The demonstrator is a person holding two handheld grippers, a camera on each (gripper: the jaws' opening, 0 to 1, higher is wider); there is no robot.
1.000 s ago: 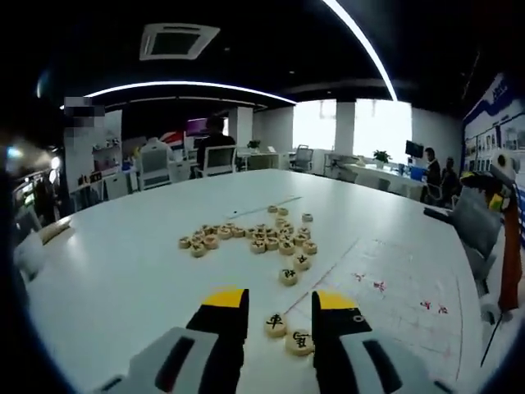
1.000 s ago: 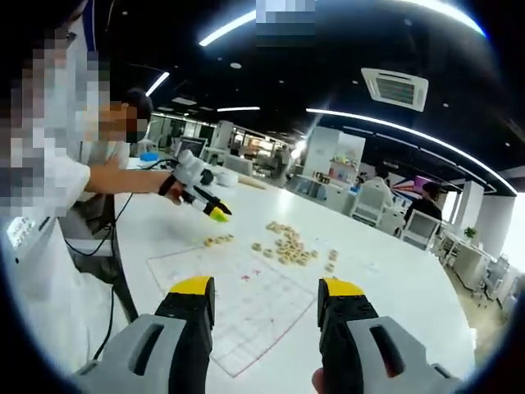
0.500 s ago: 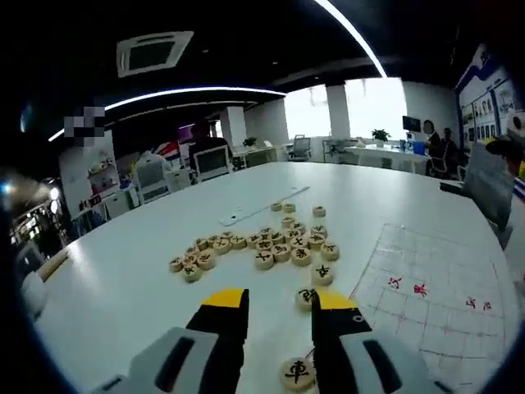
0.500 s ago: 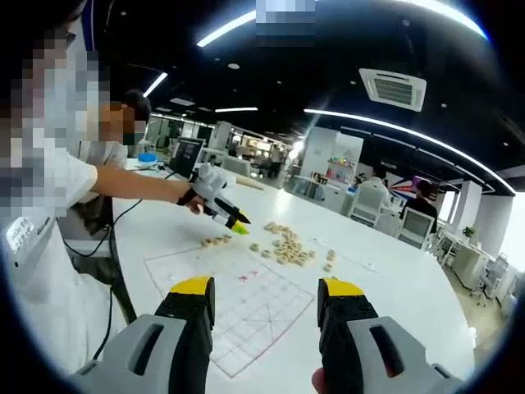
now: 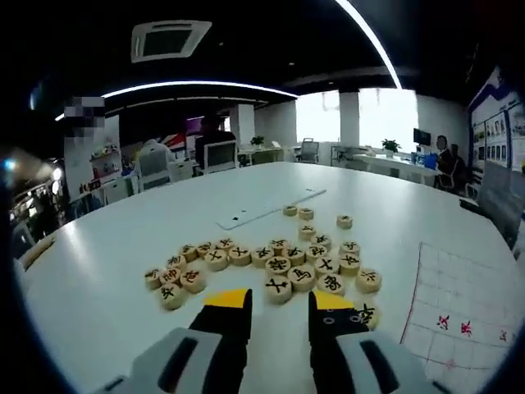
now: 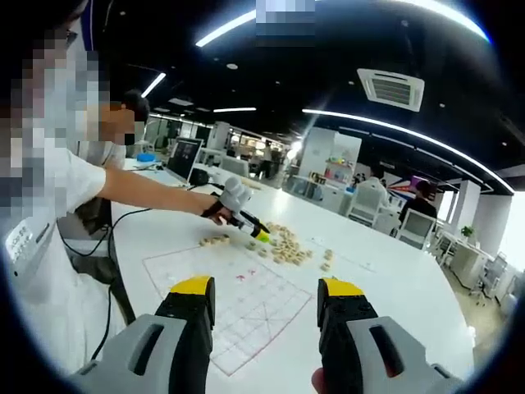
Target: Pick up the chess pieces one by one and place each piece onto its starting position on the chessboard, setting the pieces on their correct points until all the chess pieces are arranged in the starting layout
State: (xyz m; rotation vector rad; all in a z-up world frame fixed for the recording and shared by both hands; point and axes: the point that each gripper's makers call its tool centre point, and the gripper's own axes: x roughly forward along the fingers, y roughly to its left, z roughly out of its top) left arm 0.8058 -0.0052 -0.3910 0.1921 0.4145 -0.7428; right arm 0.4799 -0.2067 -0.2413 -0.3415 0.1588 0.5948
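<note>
Left gripper: yellow-tipped jaws rise from the bottom centre of the left gripper view, parted, nothing between them. In the right gripper view it sits left of centre, at the end of an outstretched arm. Right gripper: jaws wide apart, bottom centre, empty.

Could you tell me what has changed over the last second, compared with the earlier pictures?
The left gripper has travelled out over the table, from beside the chessboard to the pile of chess pieces; its jaws are open and hold nothing. The two pieces it hovered over earlier were left behind. The right gripper stayed open above the chessboard, and the pieces lie as before.
</note>
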